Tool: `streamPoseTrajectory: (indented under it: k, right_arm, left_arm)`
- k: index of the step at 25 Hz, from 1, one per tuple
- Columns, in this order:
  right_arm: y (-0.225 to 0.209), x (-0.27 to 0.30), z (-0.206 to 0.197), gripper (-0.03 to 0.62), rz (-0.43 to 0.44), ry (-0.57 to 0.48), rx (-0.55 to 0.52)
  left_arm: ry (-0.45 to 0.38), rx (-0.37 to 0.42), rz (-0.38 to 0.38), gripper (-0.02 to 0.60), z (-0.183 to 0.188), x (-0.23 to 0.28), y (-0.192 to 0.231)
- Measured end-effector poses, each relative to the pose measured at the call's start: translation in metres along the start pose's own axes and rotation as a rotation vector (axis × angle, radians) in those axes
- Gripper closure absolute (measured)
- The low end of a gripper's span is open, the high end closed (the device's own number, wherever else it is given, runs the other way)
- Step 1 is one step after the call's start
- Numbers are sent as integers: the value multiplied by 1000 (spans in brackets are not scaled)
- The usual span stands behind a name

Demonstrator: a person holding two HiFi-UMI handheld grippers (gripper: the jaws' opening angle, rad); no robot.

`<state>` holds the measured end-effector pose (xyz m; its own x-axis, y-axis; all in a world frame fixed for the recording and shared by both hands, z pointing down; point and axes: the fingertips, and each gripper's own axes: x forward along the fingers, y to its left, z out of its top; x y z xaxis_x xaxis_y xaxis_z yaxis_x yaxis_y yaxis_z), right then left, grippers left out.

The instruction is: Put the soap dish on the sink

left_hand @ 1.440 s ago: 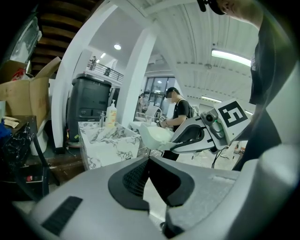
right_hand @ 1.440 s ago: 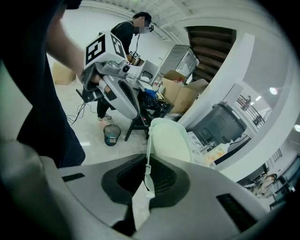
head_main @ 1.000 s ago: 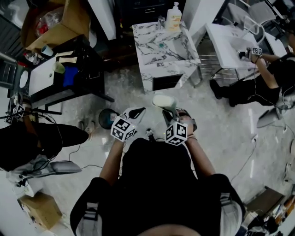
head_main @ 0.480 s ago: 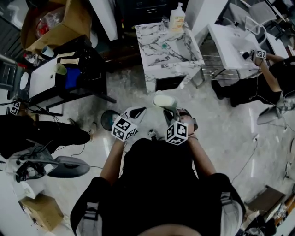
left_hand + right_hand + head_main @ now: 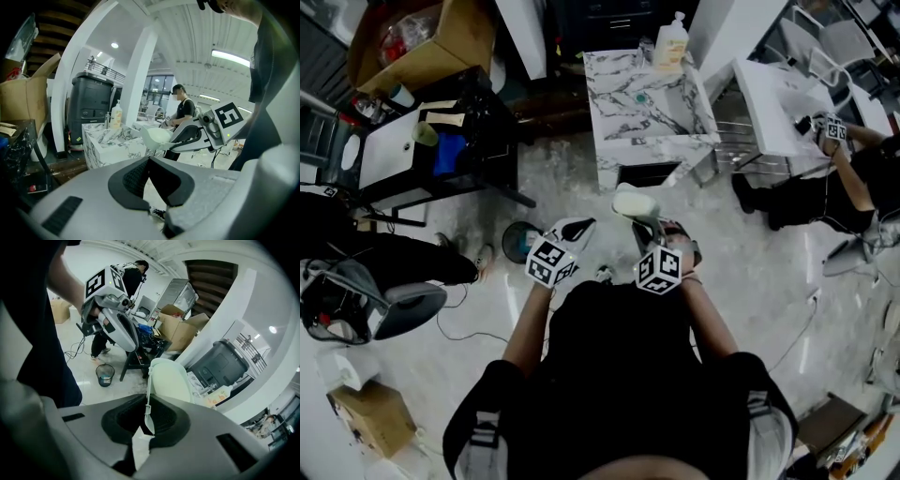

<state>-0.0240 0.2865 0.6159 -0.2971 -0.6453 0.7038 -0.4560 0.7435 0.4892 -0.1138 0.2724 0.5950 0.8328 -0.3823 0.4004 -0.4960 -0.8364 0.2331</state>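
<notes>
Shifted since the earlier head view: marble sink unit and pump bottle, now further right and slightly higher in frame. Unchanged in frame: both grippers, held close in front of the chest and well apart from the sink unit.

Location of soap dish: in the air above the floor, short of the sink unit, carried by the right gripper. Confirm in the right gripper view: fingers clamped on the thin rim, pale green bowl projecting beyond the tips, tilted on edge. Left gripper: fingers together, nothing between them.

Handling, as a judgement:
- Light, rigid, smooth moulded shell, probably plastic.
- Likely slippery at a rim-only grip and prone to pivot about the pinch point.
- Retain hold on the rim; avoid squeezing across the bowl.
- Level before release.
- Set down on bare marble, clear of the pump bottle.
</notes>
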Motion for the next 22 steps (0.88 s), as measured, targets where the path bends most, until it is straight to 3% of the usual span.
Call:
streamPoseTrajectory:
  k: [22]
  right_arm:
    - [-96,22,-35,580,67,-97,-128]
  left_arm:
    - [-24,-42,160,588,57,71,10]
